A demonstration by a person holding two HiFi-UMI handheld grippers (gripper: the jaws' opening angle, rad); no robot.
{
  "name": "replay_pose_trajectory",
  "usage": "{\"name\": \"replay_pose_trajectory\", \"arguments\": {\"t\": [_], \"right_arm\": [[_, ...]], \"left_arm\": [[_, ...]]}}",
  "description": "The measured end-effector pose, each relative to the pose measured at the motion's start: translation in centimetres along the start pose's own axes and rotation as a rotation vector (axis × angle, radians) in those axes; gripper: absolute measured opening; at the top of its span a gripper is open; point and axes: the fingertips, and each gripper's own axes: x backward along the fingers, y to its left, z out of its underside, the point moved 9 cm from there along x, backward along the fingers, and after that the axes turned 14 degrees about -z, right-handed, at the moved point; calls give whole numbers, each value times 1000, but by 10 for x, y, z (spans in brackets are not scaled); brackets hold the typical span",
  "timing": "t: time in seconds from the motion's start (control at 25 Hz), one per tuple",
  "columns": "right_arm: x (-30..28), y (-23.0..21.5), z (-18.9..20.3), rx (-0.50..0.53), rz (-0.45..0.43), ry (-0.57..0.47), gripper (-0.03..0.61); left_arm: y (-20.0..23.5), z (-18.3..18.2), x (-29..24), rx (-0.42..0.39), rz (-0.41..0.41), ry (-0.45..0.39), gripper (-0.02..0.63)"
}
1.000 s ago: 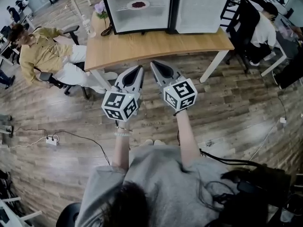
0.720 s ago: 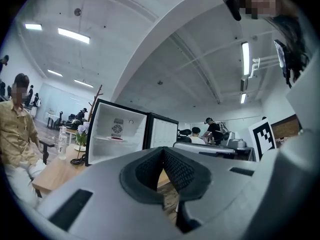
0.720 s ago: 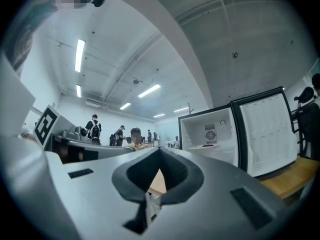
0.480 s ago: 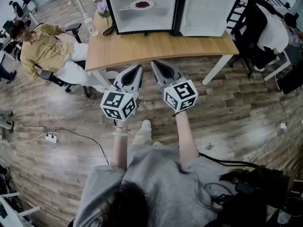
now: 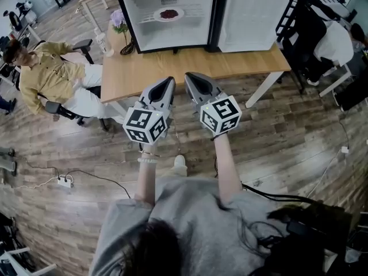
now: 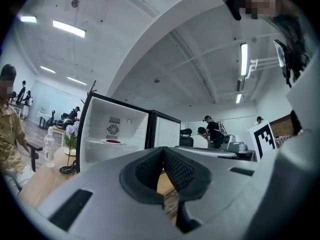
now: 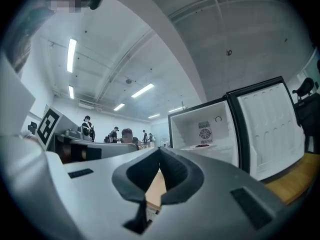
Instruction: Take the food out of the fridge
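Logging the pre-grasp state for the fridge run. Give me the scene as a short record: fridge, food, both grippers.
fridge: stands on the wooden table, door open
food: dark red, on a white plate on the shelf inside
left gripper: shut, empty, level, pointed toward the fridge, well apart from the plate
right gripper: shut, empty, level, beside the left gripper
task state: food not yet taken out
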Motion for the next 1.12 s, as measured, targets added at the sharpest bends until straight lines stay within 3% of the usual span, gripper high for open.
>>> {"name": "replay_pose_trajectory", "arguments": {"t": [0.76,1.12], "right_arm": [[-61,-41,17,-11,24,11,8],[-71,-60,22,-46,12,-5,8]], "left_arm": [[60,3,-59,11,63,14,8],[71,10,-70,30,24,24,8]]}}
